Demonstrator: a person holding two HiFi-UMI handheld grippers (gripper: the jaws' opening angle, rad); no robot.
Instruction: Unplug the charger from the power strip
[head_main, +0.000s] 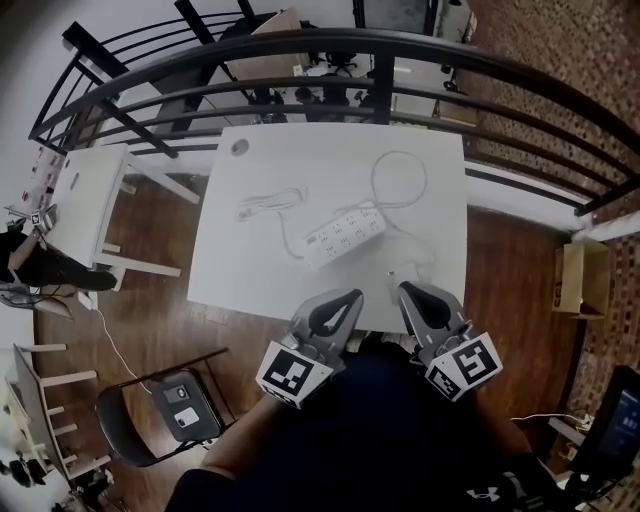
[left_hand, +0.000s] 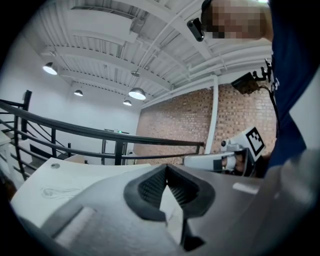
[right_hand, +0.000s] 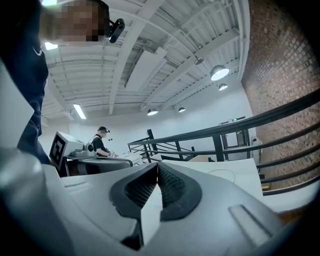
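A white power strip (head_main: 343, 236) lies slantwise in the middle of the white table (head_main: 250, 275). Its cord (head_main: 400, 180) loops toward the far side. Left of the strip lies a thin white charger cable (head_main: 270, 205); whether its end sits in a socket is too small to tell. My left gripper (head_main: 352, 297) and right gripper (head_main: 405, 290) hang side by side at the table's near edge, both short of the strip. Each is shut with nothing between its fingers. In the left gripper view my left gripper (left_hand: 166, 167) points over the tabletop; in the right gripper view my right gripper (right_hand: 157, 165) does the same.
A black railing (head_main: 330, 45) curves round the far side of the table. A white side table (head_main: 90, 190) stands at the left, a folding chair (head_main: 160, 410) at the near left, a cardboard box (head_main: 580, 275) at the right. A person (right_hand: 100, 142) works far off.
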